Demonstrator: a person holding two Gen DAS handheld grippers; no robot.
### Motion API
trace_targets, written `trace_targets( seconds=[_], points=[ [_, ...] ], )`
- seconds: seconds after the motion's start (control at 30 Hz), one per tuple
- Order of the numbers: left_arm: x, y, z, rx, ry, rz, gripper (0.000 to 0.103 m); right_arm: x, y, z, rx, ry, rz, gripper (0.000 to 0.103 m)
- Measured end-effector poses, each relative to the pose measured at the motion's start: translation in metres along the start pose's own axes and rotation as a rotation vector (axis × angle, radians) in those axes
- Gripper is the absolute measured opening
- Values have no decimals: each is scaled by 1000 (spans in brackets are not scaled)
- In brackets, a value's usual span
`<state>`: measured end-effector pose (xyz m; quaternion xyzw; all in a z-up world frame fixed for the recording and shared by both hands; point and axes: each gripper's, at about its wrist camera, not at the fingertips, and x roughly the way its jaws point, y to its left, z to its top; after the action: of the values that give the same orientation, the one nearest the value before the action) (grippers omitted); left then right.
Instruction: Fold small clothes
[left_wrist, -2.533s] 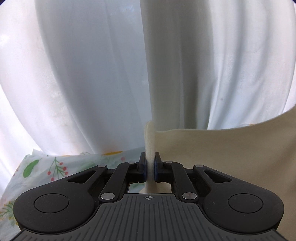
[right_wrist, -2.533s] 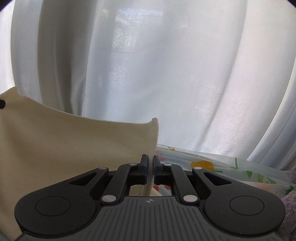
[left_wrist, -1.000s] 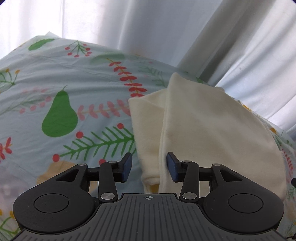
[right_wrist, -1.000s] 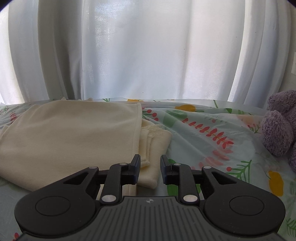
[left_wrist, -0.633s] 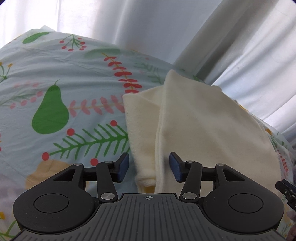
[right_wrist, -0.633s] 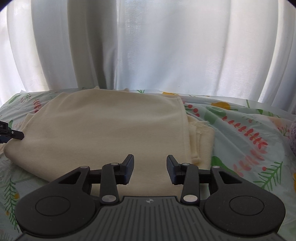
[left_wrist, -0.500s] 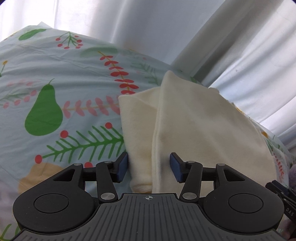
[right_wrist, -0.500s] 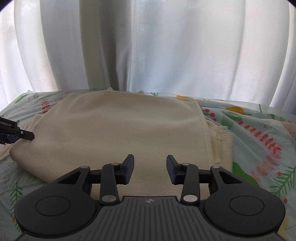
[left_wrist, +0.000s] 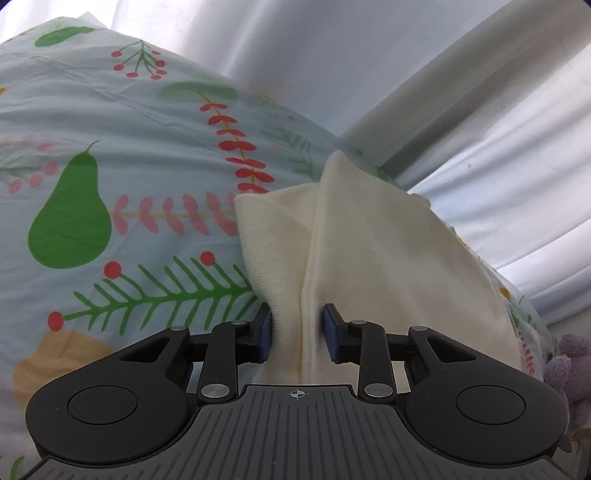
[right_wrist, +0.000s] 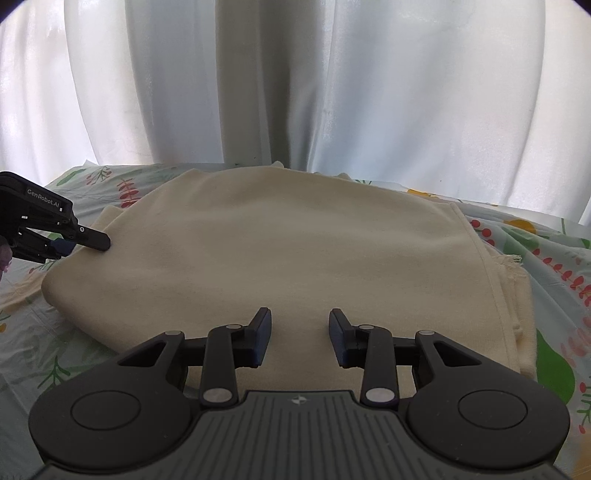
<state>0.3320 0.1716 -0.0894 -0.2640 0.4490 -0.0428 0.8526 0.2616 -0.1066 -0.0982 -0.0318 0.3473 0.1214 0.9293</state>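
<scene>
Plainly the cloth (right_wrist: 295, 251) was soft, light and limp: it lay folded in layers on the bedsheet (left_wrist: 110, 147), apt to sag and slide unless pinched through all layers at an edge. At its left edge the left tool (left_wrist: 297, 328) straddled the layered fold, jaws parted, unclamped. Nearer, the right tool (right_wrist: 300, 334) hung open above its near edge, holding nothing.

1. Left wrist view: low, very close at the left edge of the folded cream fabric garment (left_wrist: 388, 258), facing right along it over the fruit-and-leaf printed bedsheet (left_wrist: 110, 147).
2. Right wrist view: low at the garment's near edge, facing the white sheer curtains (right_wrist: 295, 81).
3. Shared: garment, bedsheet, curtains; right view shows the left black two-finger gripper (right_wrist: 79, 242).
</scene>
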Motion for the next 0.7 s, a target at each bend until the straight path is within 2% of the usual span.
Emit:
trace_targets(
  seconds=[0.07,0.13,0.17,0.2,0.23,0.4,0.57,0.7],
  points=[
    [2,0,0,5,2,-9,32,0,1,-1,7,6,4,34],
    [5,1,0,8,2,-21,39,0,2,-2,2,4,4,34],
    [6,0,0,7,2,-24,39,-1,3,-2,-2,2,6,34],
    [6,0,1,3,1,-21,37,-1,4,-2,-7,-1,7,34],
    [5,0,1,0,-2,-18,20,-2,6,-2,-15,-3,10,33],
    [-10,-10,5,-9,-42,-65,16,-5,10,-3,-53,-3,10,29],
    [-31,-53,6,70,-87,-135,16,-22,-16,-1,52,-50,-34,29],
    [-27,-104,-7,176,-76,-178,16,-36,-42,-2,120,-85,-105,29]
  ],
)
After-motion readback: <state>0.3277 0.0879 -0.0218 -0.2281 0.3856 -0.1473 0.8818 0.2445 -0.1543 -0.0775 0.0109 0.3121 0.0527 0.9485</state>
